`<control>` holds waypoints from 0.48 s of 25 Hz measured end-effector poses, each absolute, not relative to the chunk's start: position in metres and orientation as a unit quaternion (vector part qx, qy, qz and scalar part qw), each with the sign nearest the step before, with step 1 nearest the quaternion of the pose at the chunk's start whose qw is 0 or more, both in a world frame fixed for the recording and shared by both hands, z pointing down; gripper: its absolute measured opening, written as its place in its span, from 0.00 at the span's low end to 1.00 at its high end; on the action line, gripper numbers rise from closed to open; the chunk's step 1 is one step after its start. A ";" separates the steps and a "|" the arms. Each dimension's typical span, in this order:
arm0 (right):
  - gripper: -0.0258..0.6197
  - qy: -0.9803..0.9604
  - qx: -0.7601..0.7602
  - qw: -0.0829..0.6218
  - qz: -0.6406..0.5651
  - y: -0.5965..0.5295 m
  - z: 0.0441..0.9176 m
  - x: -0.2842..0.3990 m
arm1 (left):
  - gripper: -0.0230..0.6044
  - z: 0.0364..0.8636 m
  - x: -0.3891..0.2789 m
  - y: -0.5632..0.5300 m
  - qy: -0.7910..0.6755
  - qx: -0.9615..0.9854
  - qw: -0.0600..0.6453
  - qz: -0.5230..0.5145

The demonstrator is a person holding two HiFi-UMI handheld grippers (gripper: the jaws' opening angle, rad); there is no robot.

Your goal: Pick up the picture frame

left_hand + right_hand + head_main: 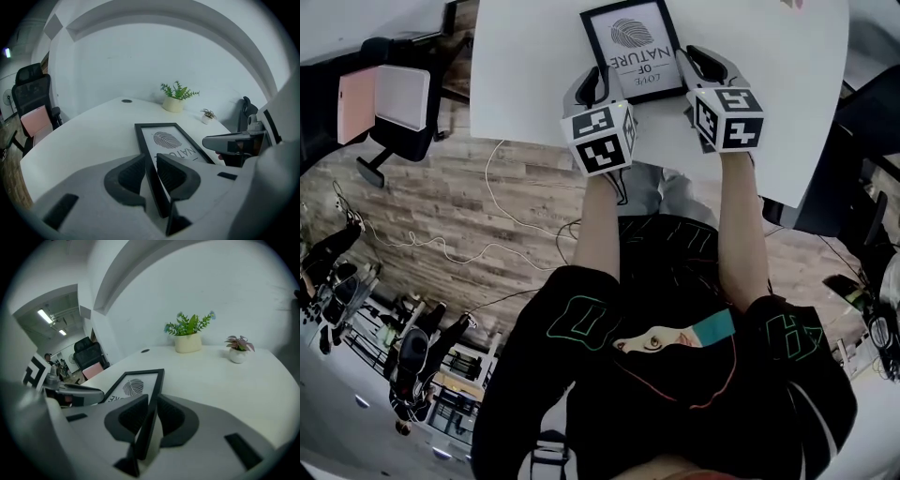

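Two potted plants stand at the far side of the round white table [750, 122], well clear of the work: a leafy green one [189, 336] in a cream pot and a smaller pink-leaved one [238, 348]. One black office chair [394, 103] with a pink pad waits off the left edge, above loose cables [502, 187] on the plank floor. The single picture frame [633, 52] (thin black rails, a leaf print) lies on the table. The left gripper [150, 159] and right gripper [152, 401] each straddle a side rail, jaws slightly apart, not clamped.
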State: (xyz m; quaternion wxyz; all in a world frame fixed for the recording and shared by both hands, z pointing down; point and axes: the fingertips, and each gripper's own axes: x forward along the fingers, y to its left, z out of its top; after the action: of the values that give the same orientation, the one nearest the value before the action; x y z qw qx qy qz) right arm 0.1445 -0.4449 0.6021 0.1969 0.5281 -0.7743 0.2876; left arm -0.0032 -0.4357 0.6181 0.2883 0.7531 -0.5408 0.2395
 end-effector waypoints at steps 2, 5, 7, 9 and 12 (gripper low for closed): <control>0.16 -0.773 0.526 0.203 0.290 -0.448 0.606 0.144 | 0.20 0.620 -0.004 -0.440 -0.539 0.753 0.288 0.242; 0.19 -0.771 0.526 0.209 0.293 -0.452 0.611 0.145 | 0.23 0.626 -0.003 -0.445 -0.532 0.755 0.295 0.244; 0.19 -0.768 0.527 0.213 0.295 -0.454 0.615 0.145 | 0.23 0.630 -0.002 -0.447 -0.527 0.756 0.306 0.241; 0.20 -0.766 0.528 0.217 0.297 -0.457 0.617 0.145 | 0.23 0.633 0.000 -0.450 -0.521 0.757 0.313 0.238; 0.20 -0.761 0.529 0.222 0.301 -0.460 0.620 0.146 | 0.23 0.635 0.003 -0.453 -0.515 0.759 0.316 0.245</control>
State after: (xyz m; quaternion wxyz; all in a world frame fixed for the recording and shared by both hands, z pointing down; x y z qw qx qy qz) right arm 0.1462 -0.4602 0.6202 0.2224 0.5293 -0.7615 0.3007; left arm 0.0026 -0.4530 0.6352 0.3157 0.7587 -0.5146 0.2448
